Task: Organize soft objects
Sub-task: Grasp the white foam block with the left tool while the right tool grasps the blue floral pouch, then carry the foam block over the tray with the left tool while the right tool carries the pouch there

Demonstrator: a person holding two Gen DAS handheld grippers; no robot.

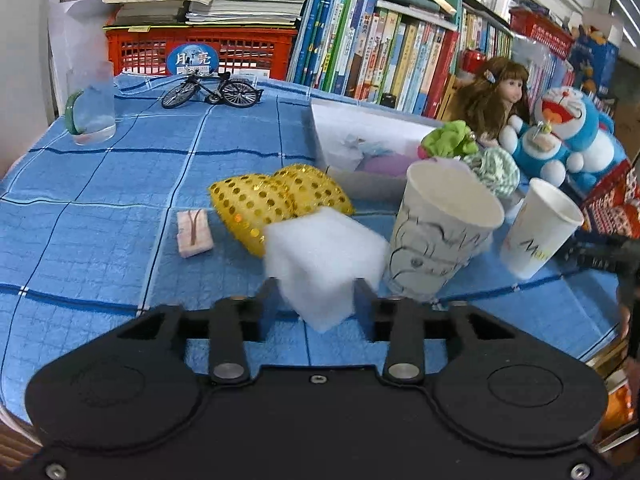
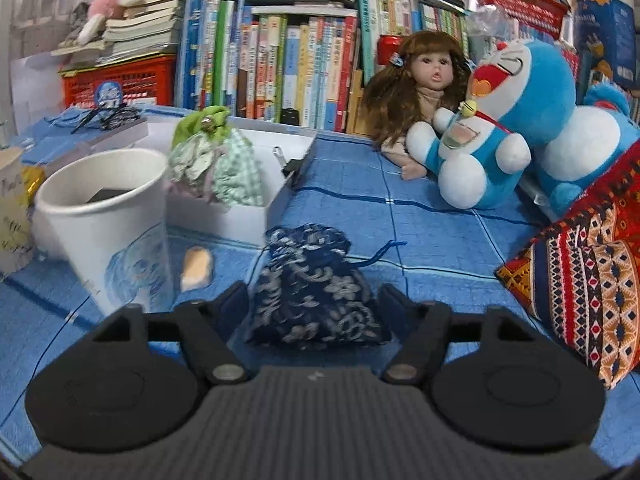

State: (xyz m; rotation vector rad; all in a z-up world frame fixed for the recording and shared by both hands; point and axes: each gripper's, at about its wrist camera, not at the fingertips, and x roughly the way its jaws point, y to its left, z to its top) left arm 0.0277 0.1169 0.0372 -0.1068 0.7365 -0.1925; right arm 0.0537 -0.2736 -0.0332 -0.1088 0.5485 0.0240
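The left gripper [image 1: 316,286] grips a white fluffy foam block [image 1: 324,256], jaws pressed vs. its two sides, block lifted above the blue checked quilted tablecloth [image 1: 100,208]. Open cloth lies to the left & ahead-left; a small pink wrapped soap-like bar [image 1: 194,233] is the only thing there. Just behind the block sits a yellow sequinned cushion [image 1: 276,200], and close on the right a white paper cup with black line drawing [image 1: 440,240], so room on that side is tight.

The right gripper [image 2: 314,300] has its jaws around a dark blue drawstring pouch with white pattern [image 2: 316,288], touching or nearly touching both sides; can't tell if it's squeezed, and the pouch looks to rest on the cloth. On its left stands a white paper cup with blue print [image 2: 108,232] w/ a small orange-white piece [image 2: 196,268] beside it; clear cloth runs ahead & right up to a red patterned woven cushion [image 2: 588,280].

Counts: 2 paper cups in each view, 1 shallow white cardboard box [image 2: 248,216] holding green frilly fabric scrunchies [image 2: 212,160] (number unclear), 1 brown-haired doll [image 2: 424,80], 1 blue-and-white plush cat [image 2: 520,120], 1 black miniature bicycle [image 1: 212,90], 1 clear glass bottle [image 1: 92,108].

Behind the table: a row of upright books [image 1: 380,52] & a red plastic crate [image 1: 200,50] under stacked papers.
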